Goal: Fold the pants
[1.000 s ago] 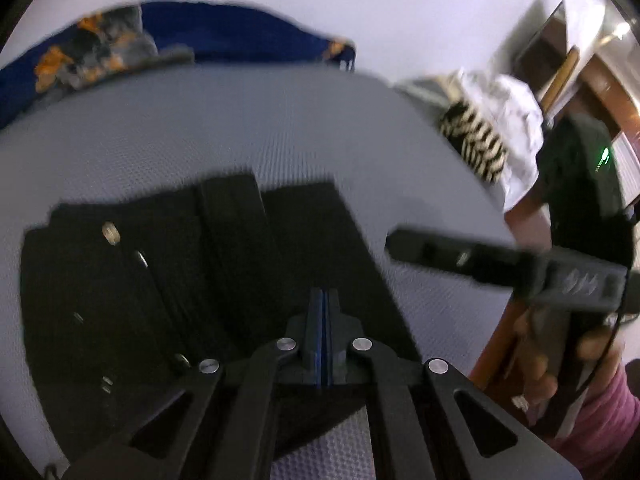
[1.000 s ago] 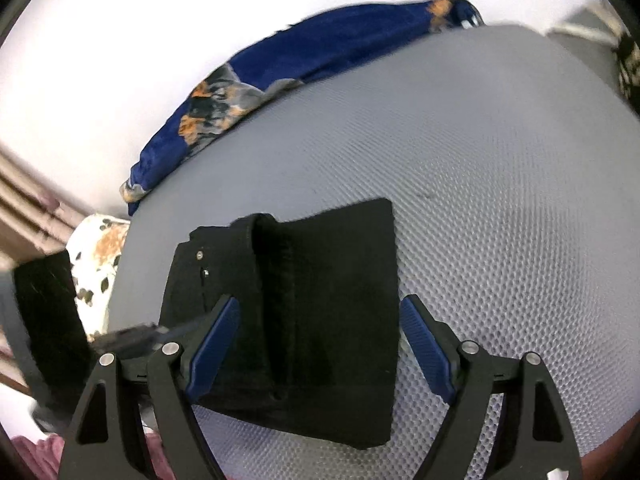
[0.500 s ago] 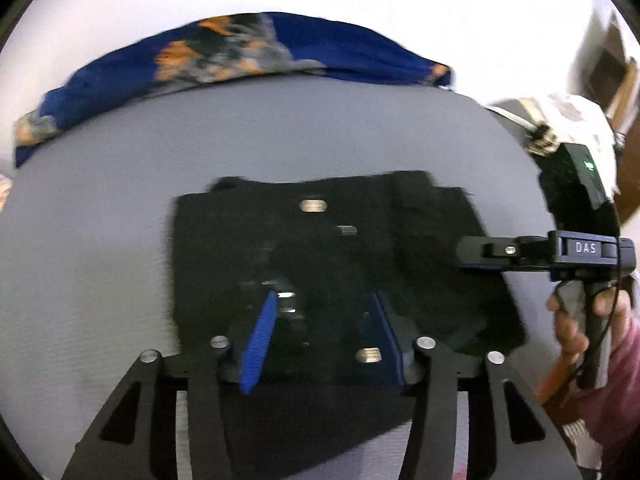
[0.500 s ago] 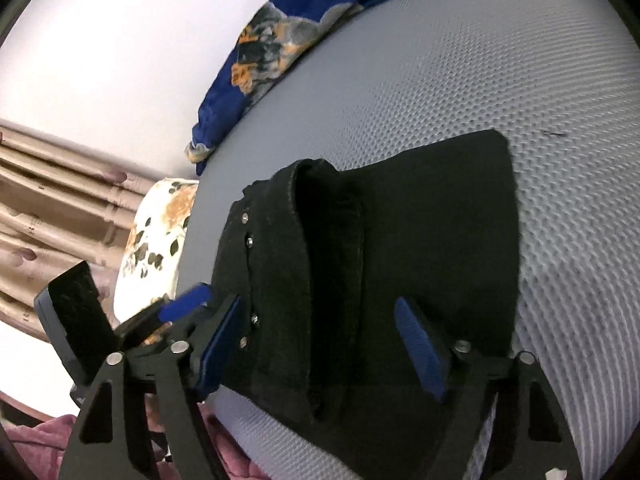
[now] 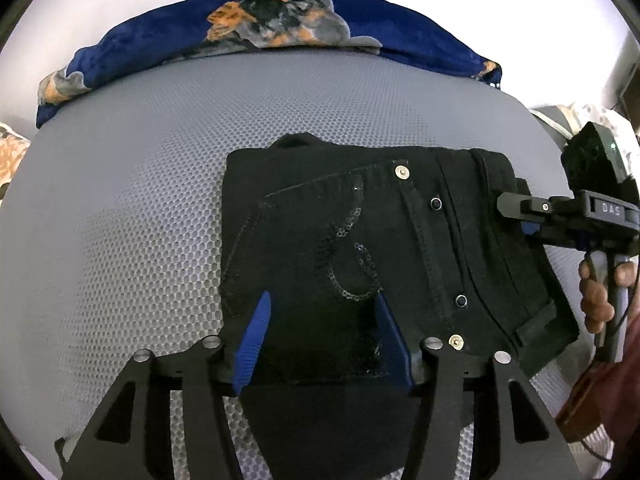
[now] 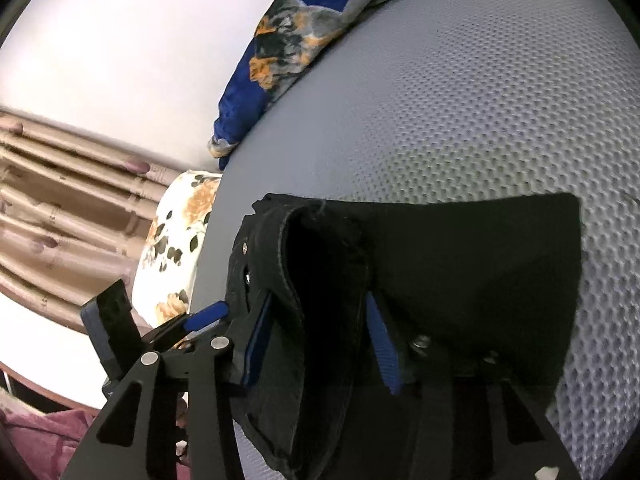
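Observation:
The black pants lie folded into a compact rectangle on the grey mesh surface, with rivets and a sequin pocket showing. My left gripper is open, its blue pads on either side of the near edge of the pants. My right gripper is open around the folded waistband edge of the pants. The right gripper also shows in the left wrist view at the right edge of the pants. The left gripper's blue fingertip shows at the left of the right wrist view.
A blue patterned cloth lies along the far edge of the surface, also seen in the right wrist view. A floral cushion and beige curtains are at the left. A hand holds the right gripper.
My left gripper has opened and swung round to face the folded pants squarely. My right gripper has moved in onto the waistband edge, staying open.

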The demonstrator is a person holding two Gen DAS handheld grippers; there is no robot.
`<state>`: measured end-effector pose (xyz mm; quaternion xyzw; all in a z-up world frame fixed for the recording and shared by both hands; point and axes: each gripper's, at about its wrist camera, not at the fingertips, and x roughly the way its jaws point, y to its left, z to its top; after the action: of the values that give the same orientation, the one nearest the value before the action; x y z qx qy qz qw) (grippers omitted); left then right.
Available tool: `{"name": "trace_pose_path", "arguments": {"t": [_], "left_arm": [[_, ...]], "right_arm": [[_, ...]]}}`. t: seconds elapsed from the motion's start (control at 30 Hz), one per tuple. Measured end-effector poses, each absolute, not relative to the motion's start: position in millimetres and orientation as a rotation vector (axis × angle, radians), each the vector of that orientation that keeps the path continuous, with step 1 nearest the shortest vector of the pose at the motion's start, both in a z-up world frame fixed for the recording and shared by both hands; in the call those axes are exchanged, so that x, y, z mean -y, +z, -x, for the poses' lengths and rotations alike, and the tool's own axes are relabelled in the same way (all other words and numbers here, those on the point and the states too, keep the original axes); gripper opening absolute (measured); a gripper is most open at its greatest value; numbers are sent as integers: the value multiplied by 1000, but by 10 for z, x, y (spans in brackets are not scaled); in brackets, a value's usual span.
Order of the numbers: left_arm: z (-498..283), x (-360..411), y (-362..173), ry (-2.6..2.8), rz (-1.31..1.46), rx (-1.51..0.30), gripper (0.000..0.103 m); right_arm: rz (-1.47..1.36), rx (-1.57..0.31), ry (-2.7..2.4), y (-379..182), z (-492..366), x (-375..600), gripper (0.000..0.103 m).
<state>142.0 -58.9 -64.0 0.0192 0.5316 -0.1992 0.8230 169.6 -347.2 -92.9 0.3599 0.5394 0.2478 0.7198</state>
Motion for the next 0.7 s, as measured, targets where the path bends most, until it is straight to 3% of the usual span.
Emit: {"name": "trace_pose_path", "arguments": {"t": [0.1,0.33,0.5,0.7], "left_arm": [[-1425,627,-662,-427,-47,-1126,63],[-1446,609,-699,-437,-34,-1128,64],[-1460,610,-703,-440,-33,-1130,66],[-1498,581,-702,-441,-6,-1147,67]], "right_arm": [[-785,-1208,574,-929,-1682,3456,43],[-716,-1291,682,-914,-1470,3373,38],[-849,-1248,710,-1033,-1616,3326,34],[-953,-1230,613,-1059,-1676,3281,20]]}}
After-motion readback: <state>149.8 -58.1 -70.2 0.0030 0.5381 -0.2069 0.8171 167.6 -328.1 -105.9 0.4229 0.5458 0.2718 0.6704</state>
